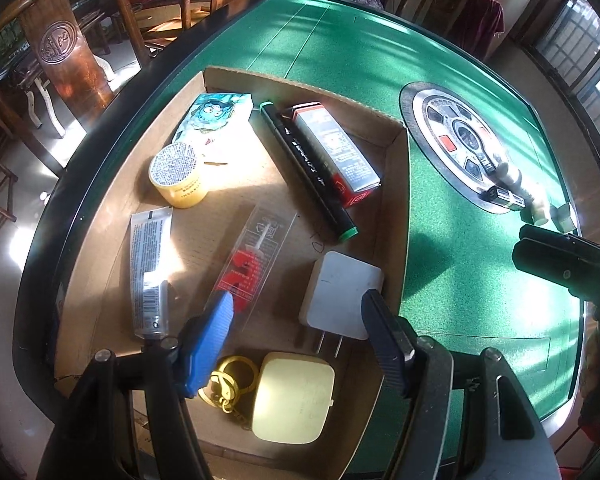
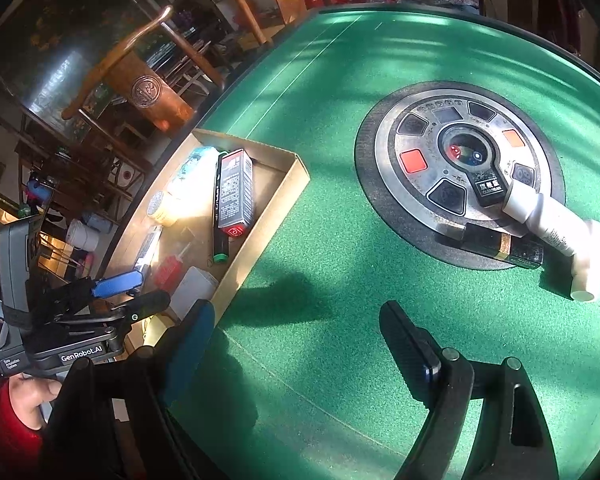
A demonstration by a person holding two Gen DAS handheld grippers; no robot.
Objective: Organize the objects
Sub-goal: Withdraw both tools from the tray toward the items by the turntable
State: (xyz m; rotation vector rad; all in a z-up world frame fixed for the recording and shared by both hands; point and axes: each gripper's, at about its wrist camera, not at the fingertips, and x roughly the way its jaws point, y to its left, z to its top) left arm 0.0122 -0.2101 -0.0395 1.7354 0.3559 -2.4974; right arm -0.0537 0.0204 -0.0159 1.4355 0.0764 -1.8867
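Left claw: your fingers spread wide, empty, above the cardboard tray near the white charger.
Right claw: yours gapes wide over bare green tabletop.
White tube: beside the centre dial, clear of the tray's edge.

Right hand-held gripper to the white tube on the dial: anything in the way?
Nothing visible. Open green felt lies between the right hand-held gripper and the white tube. A black lighter-like item lies against the tube's near side.
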